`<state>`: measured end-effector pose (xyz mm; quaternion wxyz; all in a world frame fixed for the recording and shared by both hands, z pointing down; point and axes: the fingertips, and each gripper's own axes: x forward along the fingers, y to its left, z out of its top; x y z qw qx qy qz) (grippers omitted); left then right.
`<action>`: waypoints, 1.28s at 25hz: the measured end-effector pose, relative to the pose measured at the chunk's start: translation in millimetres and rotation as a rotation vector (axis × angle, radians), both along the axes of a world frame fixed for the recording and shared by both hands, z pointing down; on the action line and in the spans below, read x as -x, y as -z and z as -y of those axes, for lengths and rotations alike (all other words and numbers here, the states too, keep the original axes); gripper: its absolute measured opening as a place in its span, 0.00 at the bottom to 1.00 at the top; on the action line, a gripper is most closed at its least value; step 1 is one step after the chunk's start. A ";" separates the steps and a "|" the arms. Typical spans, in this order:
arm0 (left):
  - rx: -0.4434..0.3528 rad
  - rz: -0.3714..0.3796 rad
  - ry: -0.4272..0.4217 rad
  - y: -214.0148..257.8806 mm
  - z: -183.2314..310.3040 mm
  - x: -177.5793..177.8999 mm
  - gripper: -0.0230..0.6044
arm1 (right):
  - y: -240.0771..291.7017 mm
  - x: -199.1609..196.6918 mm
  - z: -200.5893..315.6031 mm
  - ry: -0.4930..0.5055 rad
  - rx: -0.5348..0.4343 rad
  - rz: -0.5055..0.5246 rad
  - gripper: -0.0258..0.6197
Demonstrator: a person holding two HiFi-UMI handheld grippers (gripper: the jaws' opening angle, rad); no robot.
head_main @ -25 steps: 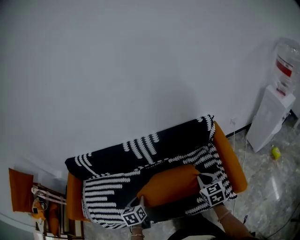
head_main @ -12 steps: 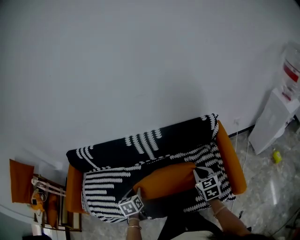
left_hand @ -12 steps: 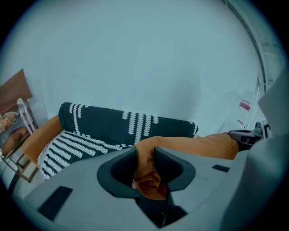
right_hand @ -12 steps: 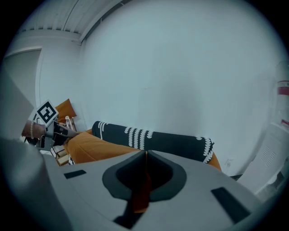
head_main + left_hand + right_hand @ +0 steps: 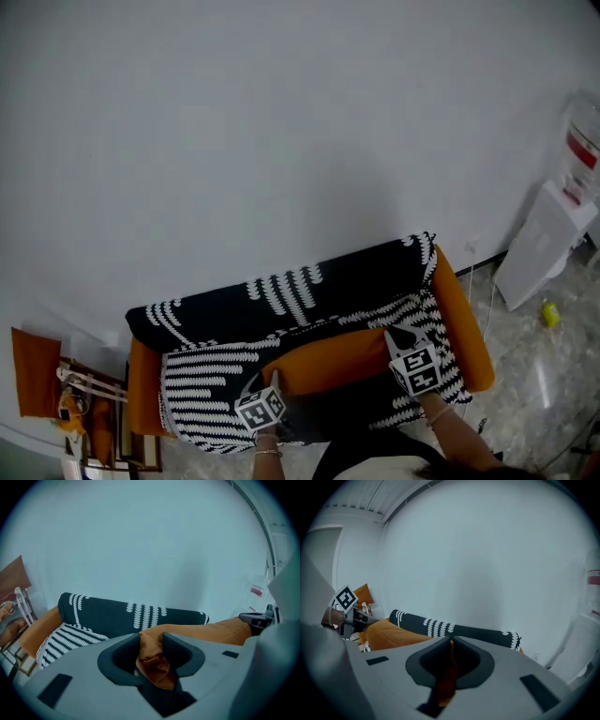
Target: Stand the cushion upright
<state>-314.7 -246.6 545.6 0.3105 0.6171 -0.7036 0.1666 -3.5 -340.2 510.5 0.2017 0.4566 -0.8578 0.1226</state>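
An orange cushion [image 5: 328,361] leans along the sofa's patterned backrest [image 5: 281,292], its long edge uppermost. My left gripper [image 5: 272,380] is at its left corner. In the left gripper view the jaws [image 5: 151,637] are opening, with a crumpled fold of the cushion [image 5: 201,632] loose between them. My right gripper [image 5: 392,336] holds the right corner. In the right gripper view its jaws [image 5: 451,641] are just starting to part, and a thin fold of the orange cushion [image 5: 389,634] is still pinched in the narrow gap.
The sofa has orange arms [image 5: 464,323] under a black-and-white throw. A white water dispenser [image 5: 553,234] stands at the right on the stone floor, with a small yellow object [image 5: 550,314] beside it. A wooden rack with orange cloth [image 5: 66,398] is at the left. A plain wall rises behind.
Both grippers carried the cushion back toward the backrest, and it now shows as a narrower, more upright band. The left gripper's jaws have spread apart.
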 end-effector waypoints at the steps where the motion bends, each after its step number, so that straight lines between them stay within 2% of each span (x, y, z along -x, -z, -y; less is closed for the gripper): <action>1: -0.003 -0.004 0.002 0.7 5.6 2.4 0.31 | 2.0 1.5 5.8 -0.005 -0.004 0.008 0.09; 16: -0.054 -0.051 -0.006 10.7 89.0 30.2 0.34 | 19.1 22.4 86.2 -0.063 -0.036 0.069 0.13; 32: -0.078 -0.078 -0.038 14.4 172.0 44.0 0.34 | 26.8 32.6 165.1 -0.102 -0.065 0.047 0.17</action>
